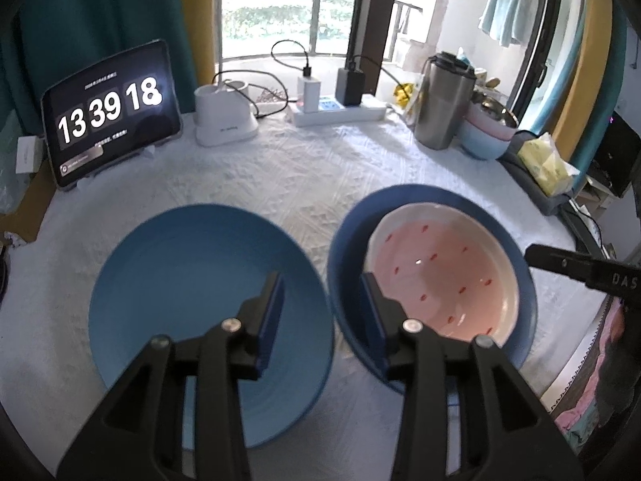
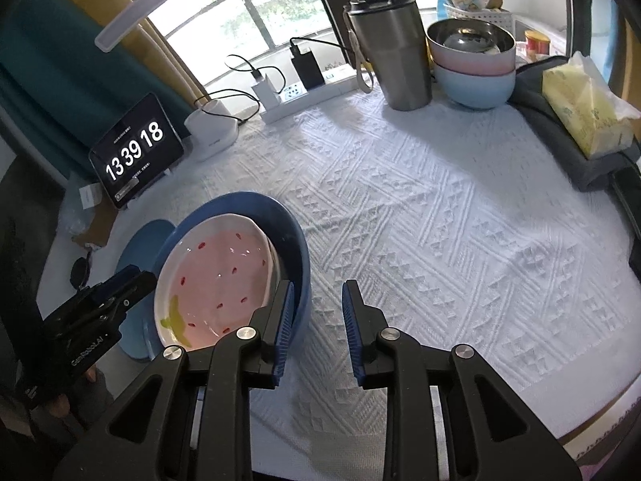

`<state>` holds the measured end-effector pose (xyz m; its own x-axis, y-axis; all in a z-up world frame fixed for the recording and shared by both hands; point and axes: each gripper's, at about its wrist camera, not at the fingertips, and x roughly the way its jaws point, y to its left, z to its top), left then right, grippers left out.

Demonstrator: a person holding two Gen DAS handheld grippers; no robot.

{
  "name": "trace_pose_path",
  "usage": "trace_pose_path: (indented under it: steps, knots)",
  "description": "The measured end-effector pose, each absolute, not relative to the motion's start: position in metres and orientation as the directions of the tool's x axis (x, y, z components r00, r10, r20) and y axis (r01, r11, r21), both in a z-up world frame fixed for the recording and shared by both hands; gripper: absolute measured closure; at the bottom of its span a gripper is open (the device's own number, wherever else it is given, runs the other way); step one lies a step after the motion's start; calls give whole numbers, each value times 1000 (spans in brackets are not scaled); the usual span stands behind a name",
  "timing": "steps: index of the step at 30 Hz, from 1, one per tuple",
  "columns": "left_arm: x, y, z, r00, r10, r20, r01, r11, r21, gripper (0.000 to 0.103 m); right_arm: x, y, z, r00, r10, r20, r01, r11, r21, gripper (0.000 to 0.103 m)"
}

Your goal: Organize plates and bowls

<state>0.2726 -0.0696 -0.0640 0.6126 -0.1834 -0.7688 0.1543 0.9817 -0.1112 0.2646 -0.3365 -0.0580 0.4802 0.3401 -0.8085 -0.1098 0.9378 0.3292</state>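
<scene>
Blue dominates my left view: a flat blue plate (image 1: 208, 312) lies on the white textured tablecloth (image 1: 288, 176), and just beside it on the right sits a deeper blue bowl (image 1: 344, 280) with a pink bowl (image 1: 440, 276) nested inside it. The pink bowl has a cream rim and small red marks, and it sits tilted in the blue one rather than level.

My left gripper (image 1: 324, 292) hangs with its jaws part-way open and nothing pressed between the pads. One finger is over the plate, the other is at the near left rim of the blue bowl; I cannot tell whether that pad touches the rim or only overlaps it in this view.

My right gripper (image 2: 316, 308) is also partly open and holds nothing. Its left finger is close against the outer right wall of the blue bowl (image 2: 298, 256), and its right finger is over bare cloth. From this side I see a green and yellow mark on the pink bowl (image 2: 216, 280) near its low edge, and the plate (image 2: 140, 240) peeks out behind the bowls.

At the far edge stand a tablet clock (image 1: 108, 112), a steel tumbler (image 2: 394, 52), a stack of pastel bowls (image 2: 472, 68), a power strip with chargers (image 1: 340, 110) and a yellow tissue pack (image 2: 585, 108).
</scene>
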Motion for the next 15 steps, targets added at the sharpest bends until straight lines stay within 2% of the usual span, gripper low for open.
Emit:
trace_pose_path:
  steps: [5, 10, 15]
  knots:
    - [273, -78, -76, 587, -155, -794, 167, 984, -69, 63, 270, -331, -69, 454, 340, -824, -114, 939, 325, 76]
    - [277, -76, -78, 585, -164, -794, 171, 982, -77, 63, 272, -324, -76, 438, 337, -833, -128, 941, 314, 76]
    - [278, -78, -78, 604, -140, -785, 169, 985, -46, 63, 275, -319, -82, 426, 321, -846, -131, 947, 294, 72]
